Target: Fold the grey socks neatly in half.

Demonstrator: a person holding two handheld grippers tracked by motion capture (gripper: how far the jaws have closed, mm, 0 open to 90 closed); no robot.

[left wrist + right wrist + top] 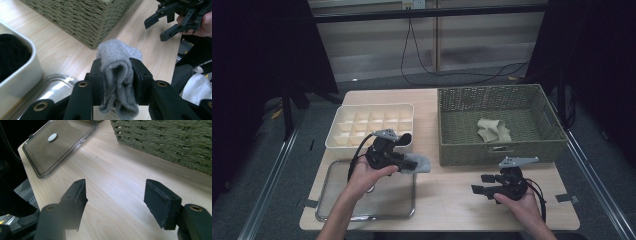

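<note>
Both left gripper [116, 82] jaws pinching grey sock [117, 75], holding it above metal tray's [332, 212] far right corner, beside wicker basket [452, 150]. Right gripper [115, 202] jaws gaping empty, hovering near bench's front right edge.

L gripper [116, 82] clamps grey sock [117, 65] w/ both jaws, above tabletop [62, 50]; woven basket [82, 17] ahead, metal tray [53, 87] below-left.
</note>
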